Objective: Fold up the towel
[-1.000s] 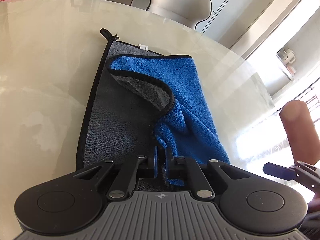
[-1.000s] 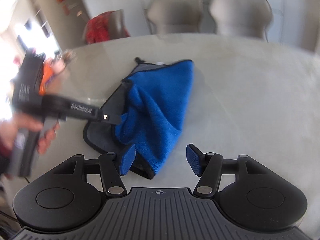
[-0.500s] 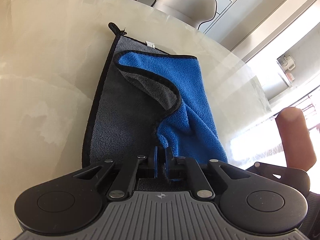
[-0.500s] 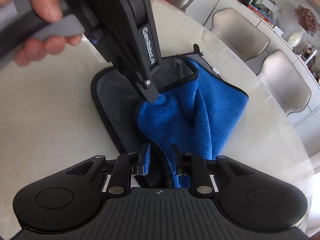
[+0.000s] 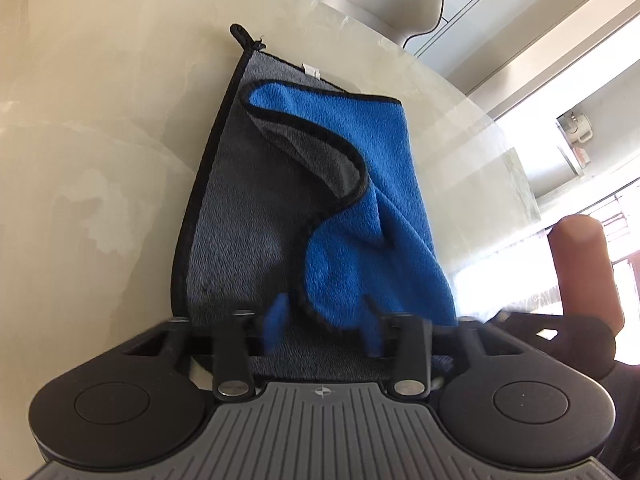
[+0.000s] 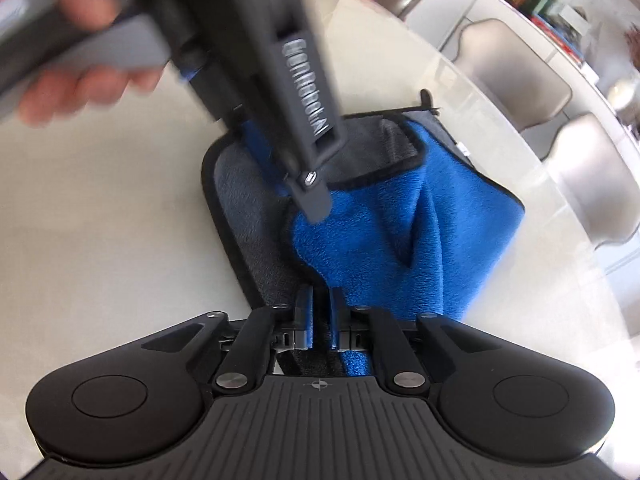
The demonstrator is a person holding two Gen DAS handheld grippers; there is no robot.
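Observation:
A towel (image 5: 256, 240), blue on one side and grey on the other with black edging, lies partly folded on the pale round table (image 5: 80, 160). The blue flap (image 5: 360, 168) is turned over the grey layer. My left gripper (image 5: 324, 320) is open, its blurred fingers either side of the flap's near edge. In the right wrist view the left gripper (image 6: 304, 188) hangs over the towel (image 6: 400, 232). My right gripper (image 6: 320, 312) is shut on the towel's near edge, blue and grey cloth between the pads.
Grey chairs stand beyond the table's far edge (image 5: 380, 0) (image 6: 512, 68). A shelf with books and ornaments (image 6: 552, 8) runs along the back wall. A bright window (image 5: 580, 160) lies to the right. Bare tabletop surrounds the towel.
My left gripper has opened and let go of the blue flap's edge. My right gripper has closed fully on the towel's near edge.

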